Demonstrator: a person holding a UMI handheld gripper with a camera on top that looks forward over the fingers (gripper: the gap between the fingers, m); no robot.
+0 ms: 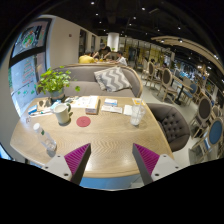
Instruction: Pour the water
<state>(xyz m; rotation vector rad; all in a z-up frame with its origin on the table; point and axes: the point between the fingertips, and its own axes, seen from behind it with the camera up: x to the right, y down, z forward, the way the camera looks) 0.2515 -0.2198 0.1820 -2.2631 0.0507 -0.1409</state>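
My gripper point(111, 160) is open and empty, its two magenta pads point(76, 157) wide apart above the near edge of a round wooden table point(105, 140). A clear bottle point(43, 139) stands on the table ahead of the left finger. A pale cup point(62, 112) stands further back on the left, next to a red coaster point(83, 121). A clear glass point(136, 113) stands beyond the right finger. Nothing is between the fingers.
White boxes point(91, 103) and small items lie at the table's far side. A potted plant point(55, 80) stands at the back left. A grey sofa with a patterned cushion point(113, 78) is behind the table; a grey armchair point(172, 122) is at its right.
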